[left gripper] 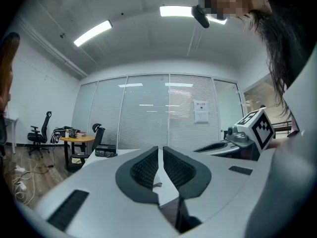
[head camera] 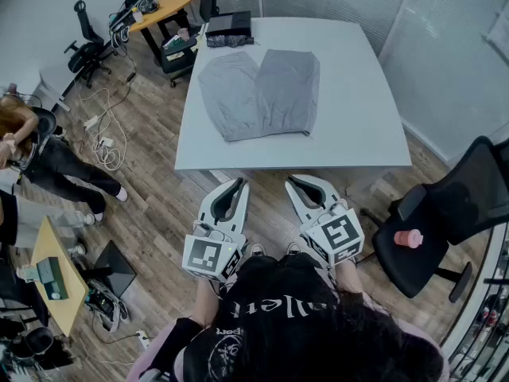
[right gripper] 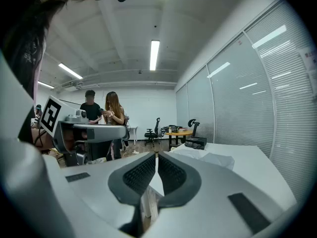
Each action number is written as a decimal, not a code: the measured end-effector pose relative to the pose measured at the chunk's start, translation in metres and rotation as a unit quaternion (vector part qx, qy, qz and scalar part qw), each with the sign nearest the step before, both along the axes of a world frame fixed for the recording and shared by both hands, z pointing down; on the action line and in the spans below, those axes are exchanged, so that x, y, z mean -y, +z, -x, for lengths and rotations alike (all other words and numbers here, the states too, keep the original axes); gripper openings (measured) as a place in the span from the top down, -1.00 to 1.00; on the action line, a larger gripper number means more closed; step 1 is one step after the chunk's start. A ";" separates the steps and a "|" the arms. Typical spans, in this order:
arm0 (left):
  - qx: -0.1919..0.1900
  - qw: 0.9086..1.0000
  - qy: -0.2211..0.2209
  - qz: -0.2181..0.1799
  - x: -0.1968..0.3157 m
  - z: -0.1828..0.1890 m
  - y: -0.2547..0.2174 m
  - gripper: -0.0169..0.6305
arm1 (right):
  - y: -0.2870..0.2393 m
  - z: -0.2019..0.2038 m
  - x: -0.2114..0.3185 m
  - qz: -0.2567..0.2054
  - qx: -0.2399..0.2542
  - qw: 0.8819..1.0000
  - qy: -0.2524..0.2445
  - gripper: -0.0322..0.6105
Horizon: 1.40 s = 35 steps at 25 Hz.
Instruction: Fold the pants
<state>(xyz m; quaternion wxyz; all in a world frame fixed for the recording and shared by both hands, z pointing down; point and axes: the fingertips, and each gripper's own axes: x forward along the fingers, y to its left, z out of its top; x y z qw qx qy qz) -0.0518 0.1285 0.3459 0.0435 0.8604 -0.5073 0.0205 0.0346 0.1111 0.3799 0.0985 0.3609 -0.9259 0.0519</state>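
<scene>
In the head view the grey pants (head camera: pixel 258 92) lie flat on the white bench (head camera: pixel 366 126), both legs side by side. I judge them light, soft and limp, likely to sag and slide on the smooth top, so I would pinch the two near corners. The left claw (head camera: pixel 236 185) and right claw (head camera: pixel 293 182) hang short of the bench's near edge. A black box (head camera: pixel 229 27) sits just past the pants, and an office chair (head camera: pixel 445 213) stands off to the right, out of my way. In the left gripper view the left claw (left gripper: pixel 159 155) is pinched together on nothing. In the right gripper view the right claw (right gripper: pixel 156 165) is likewise closed and empty, with the pants (right gripper: pixel 213 158) ahead and two people (right gripper: pixel 104 118) well behind.
</scene>
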 end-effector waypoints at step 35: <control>0.008 0.997 -0.077 0.026 0.002 -0.041 0.018 0.80 | 0.032 -0.063 0.019 0.044 0.035 0.998 -0.041 0.80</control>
